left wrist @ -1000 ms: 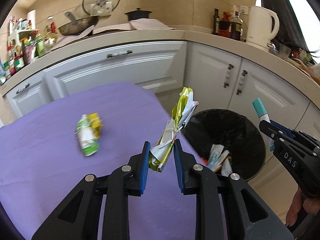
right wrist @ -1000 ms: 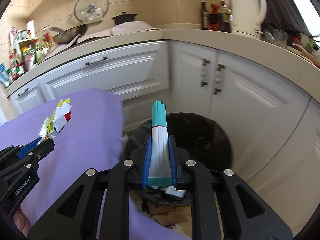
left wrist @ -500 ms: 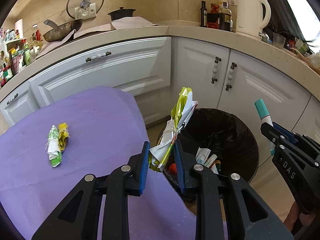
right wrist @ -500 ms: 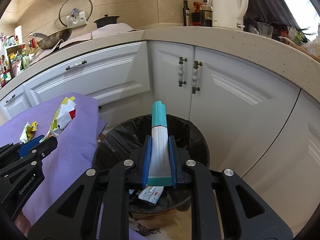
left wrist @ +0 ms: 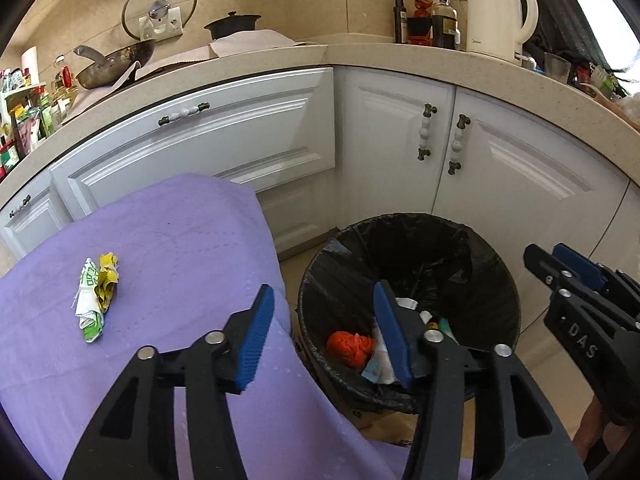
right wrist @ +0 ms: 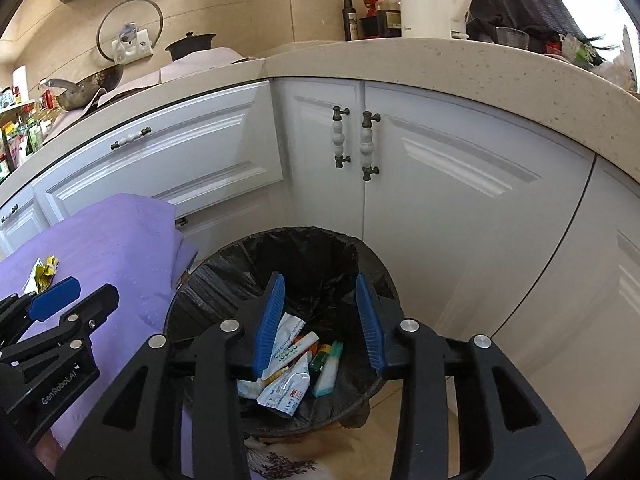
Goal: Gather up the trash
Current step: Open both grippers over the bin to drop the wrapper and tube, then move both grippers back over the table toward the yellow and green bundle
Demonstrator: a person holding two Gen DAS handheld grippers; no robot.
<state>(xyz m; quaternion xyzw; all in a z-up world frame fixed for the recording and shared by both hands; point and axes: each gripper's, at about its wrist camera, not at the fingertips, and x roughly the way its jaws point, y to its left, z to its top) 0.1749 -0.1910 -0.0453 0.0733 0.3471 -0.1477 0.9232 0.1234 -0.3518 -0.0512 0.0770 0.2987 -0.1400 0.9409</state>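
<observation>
Left gripper (left wrist: 322, 334): jaws spread wide, nothing between them; it hangs over the gap between the purple surface's edge and the bin.
Right gripper (right wrist: 318, 322): jaws likewise released and empty, poised directly above the bin mouth.
Trash bin (left wrist: 492, 272): round, lined with a crinkled, glossy black bag; it stands on the floor against the white cabinet doors, just beside the surface.
Bin contents: a teal-and-white tube (right wrist: 329, 368) lying flat, crumpled white printed wrappers (right wrist: 286, 390), a scrunched orange-red wad (left wrist: 350, 348). All sit at the bottom, loosely heaped.
Remaining trash: one crumpled wrapper (left wrist: 95, 298), green, white and yellow, thin foil or plastic film twisted into a short bundle. It lies on the surface, well apart from the bin and off to the left of the left gripper.
Surface (left wrist: 168, 248): covered in soft purple cloth, faintly dimpled, draping over the edge.
Progress: judged mostly done; several pieces are in the bin, and only the one wrapper is seen left on the cloth. Other parts of the surface are out of view, so more may remain.
Next, likely: the left gripper is nearer the wrapper; a light, springy bundle like that should pinch easily across its narrow middle.
Risk: film may snag on the cloth and drag it.
</observation>
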